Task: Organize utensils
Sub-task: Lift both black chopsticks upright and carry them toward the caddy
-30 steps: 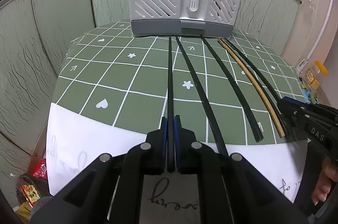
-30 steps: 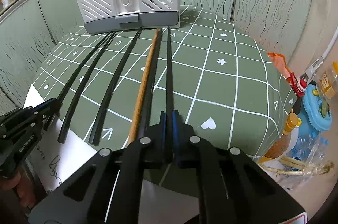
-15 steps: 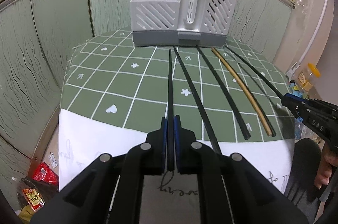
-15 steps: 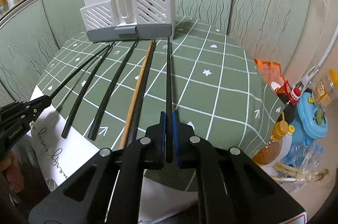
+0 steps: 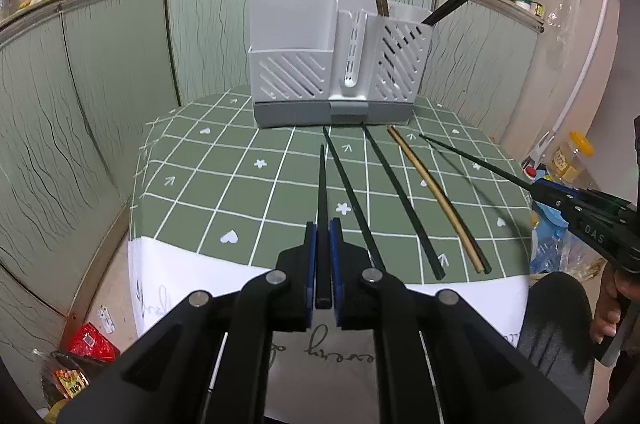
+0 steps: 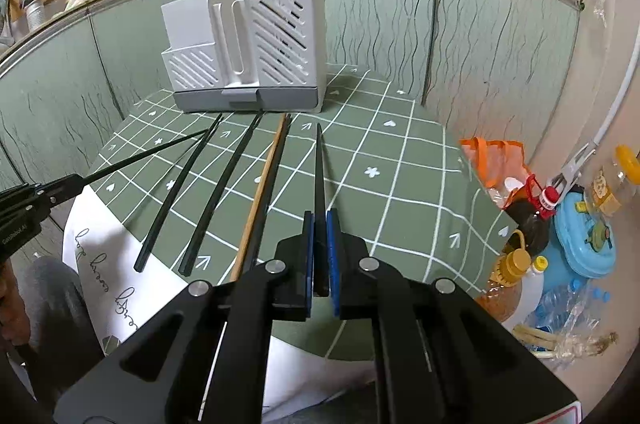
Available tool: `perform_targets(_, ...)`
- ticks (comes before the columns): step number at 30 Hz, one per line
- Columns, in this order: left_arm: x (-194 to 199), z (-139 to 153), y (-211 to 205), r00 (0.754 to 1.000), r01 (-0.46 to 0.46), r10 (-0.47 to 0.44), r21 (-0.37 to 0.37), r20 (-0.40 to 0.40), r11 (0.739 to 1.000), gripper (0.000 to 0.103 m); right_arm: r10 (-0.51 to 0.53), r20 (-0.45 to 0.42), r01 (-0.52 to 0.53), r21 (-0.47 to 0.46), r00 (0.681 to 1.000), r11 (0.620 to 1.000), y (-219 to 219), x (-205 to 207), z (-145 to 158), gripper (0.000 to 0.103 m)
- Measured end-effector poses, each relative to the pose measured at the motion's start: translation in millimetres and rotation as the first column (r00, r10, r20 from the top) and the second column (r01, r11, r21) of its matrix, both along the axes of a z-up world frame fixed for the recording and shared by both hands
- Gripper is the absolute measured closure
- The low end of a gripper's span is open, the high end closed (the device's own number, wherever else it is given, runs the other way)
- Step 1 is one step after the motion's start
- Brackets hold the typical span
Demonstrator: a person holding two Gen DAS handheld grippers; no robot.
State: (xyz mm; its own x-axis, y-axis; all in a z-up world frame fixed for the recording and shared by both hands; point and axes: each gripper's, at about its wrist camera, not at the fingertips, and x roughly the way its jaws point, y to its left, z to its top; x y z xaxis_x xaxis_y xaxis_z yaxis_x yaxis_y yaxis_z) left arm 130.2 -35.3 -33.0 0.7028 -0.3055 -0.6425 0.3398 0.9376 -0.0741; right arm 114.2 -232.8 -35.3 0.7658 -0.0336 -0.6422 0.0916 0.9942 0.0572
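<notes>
Left gripper (image 5: 323,264): clamped on the thick end of a black chopstick (image 5: 322,184) — its tip points at the grey utensil holder (image 5: 336,64) and looks lifted clear of the desk (image 5: 224,160).
Loose chopsticks: three lie on the desk in front of the holder, between the two grippers — two black ones (image 5: 400,196) and a wooden chopstick (image 5: 436,200), thin ends toward the holder.
Holder: stands at the far edge of the desk; a wooden stick and black sticks already stand in its right-hand compartment.
Right gripper (image 6: 318,260): shut on a second black chopstick (image 6: 319,176), aimed at the holder's right side, tip seemingly off the desk.
Handling: I judge them light, stiff and rather slick; a hold at the thick end leaves a long lever, so the tip may swing or twist.
Pose: both grippers are held low and near level, at the near edge, well back from the holder.
</notes>
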Motion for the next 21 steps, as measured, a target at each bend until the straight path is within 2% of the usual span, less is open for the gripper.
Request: perform_targets(21, -8, 54, 10, 0.995, 0.027, -0.026, -0.011, 0.098, 1.000, 0.095, 0.030, 0.119, -0.031, 0.006, 0.992, 0.999, -9, -20, 64, 0.097)
